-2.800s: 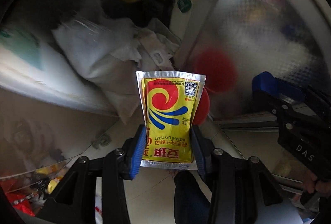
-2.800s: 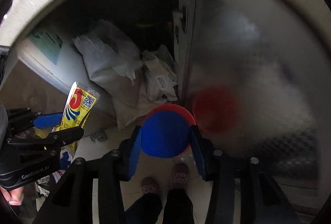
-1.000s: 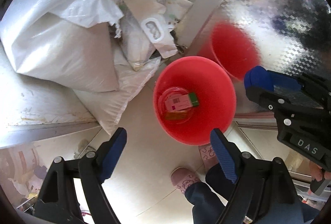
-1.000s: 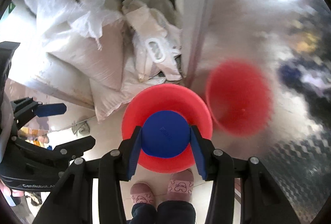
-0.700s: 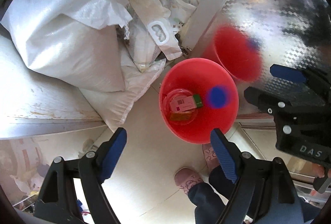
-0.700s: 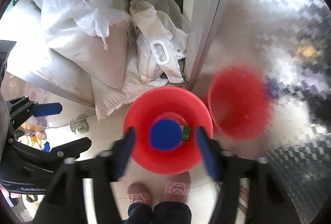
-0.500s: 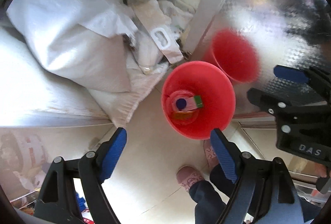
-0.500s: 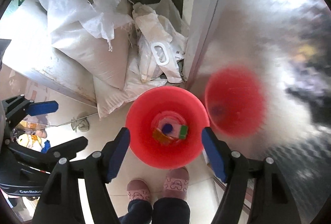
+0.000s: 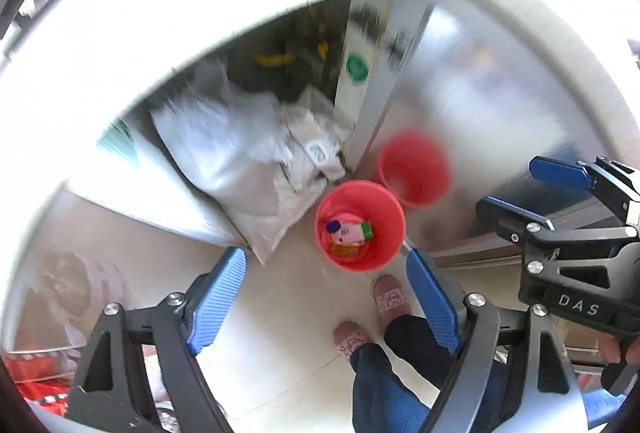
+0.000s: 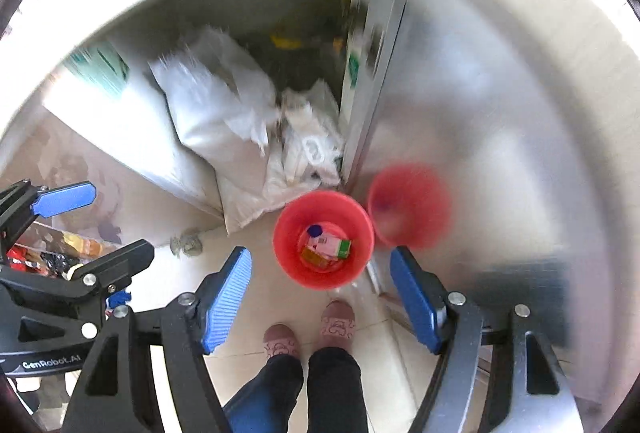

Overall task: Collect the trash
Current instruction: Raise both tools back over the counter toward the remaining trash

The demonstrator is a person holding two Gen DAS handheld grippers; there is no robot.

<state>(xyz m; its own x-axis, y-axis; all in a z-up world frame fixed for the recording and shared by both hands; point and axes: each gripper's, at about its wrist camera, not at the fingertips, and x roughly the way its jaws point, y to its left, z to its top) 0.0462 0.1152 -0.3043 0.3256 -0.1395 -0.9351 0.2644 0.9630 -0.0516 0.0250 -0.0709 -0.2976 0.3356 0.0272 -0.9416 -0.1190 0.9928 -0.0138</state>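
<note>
A red bucket (image 9: 384, 213) stands on the tiled floor below both grippers; it also shows in the right wrist view (image 10: 288, 229). Inside lie a small blue cap (image 9: 332, 226), a pink and green carton (image 9: 354, 232) and an orange packet (image 9: 343, 251); the right wrist view shows the cap (image 10: 315, 230) and carton (image 10: 330, 244) too. My left gripper (image 9: 327, 297) is open and empty, high above the bucket. My right gripper (image 10: 320, 299) is open and empty, also well above it.
White sacks (image 9: 236, 169) are piled against a metal door (image 9: 480, 121), which mirrors the bucket (image 9: 412, 169). The person's feet in pink slippers (image 10: 338, 319) stand just in front of the bucket. A white counter edge (image 10: 132, 137) runs on the left.
Both grippers have risen away from the bucket, which looks smaller now. The blue cap that the right gripper let go lies in the bucket. The yellow packet left the left gripper earlier.
</note>
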